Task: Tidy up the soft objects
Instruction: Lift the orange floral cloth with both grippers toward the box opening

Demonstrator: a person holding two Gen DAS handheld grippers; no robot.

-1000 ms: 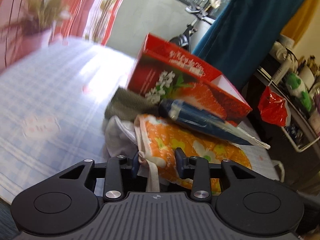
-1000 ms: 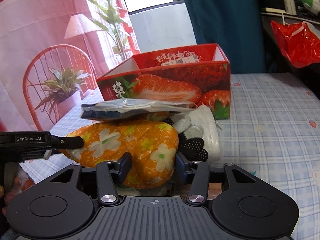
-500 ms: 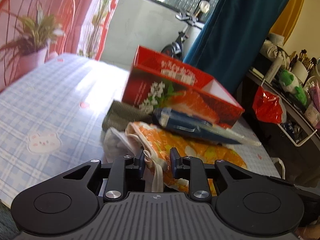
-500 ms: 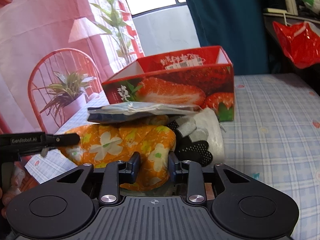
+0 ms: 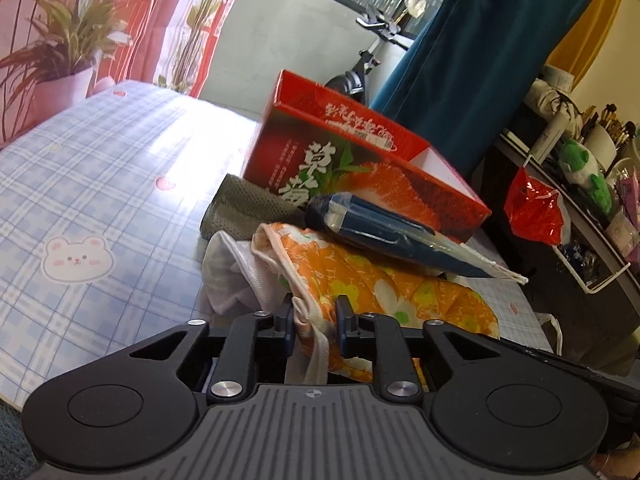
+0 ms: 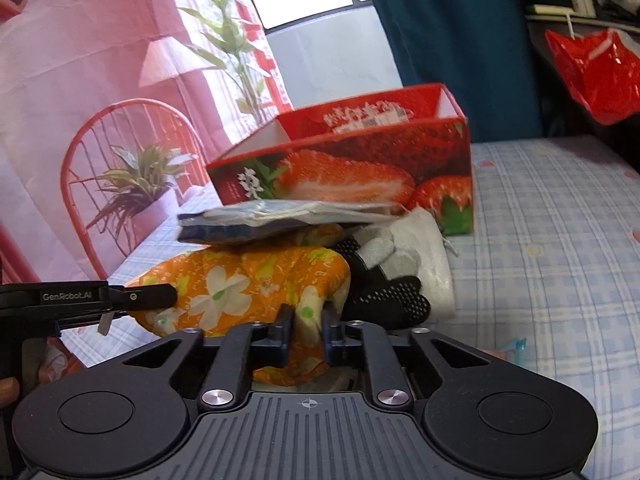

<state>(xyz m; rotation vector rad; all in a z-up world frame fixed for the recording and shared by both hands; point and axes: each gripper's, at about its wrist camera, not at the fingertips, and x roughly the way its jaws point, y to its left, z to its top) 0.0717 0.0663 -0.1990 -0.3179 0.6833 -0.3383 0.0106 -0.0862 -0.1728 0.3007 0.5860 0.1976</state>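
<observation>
While the orange floral cloth [image 5: 384,284] lies before the strawberry box [image 5: 360,172] under a dark blue packet [image 5: 384,236], the left gripper [image 5: 314,316] is closing on its white-trimmed edge and the right gripper [image 6: 307,326] pinches its other end.

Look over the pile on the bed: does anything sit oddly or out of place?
Yes. A flat dark blue packet in clear wrap lies tilted atop the orange floral cloth, one end overhanging. It is stiff among soft things and rests on the cloth both grippers pinch.
</observation>
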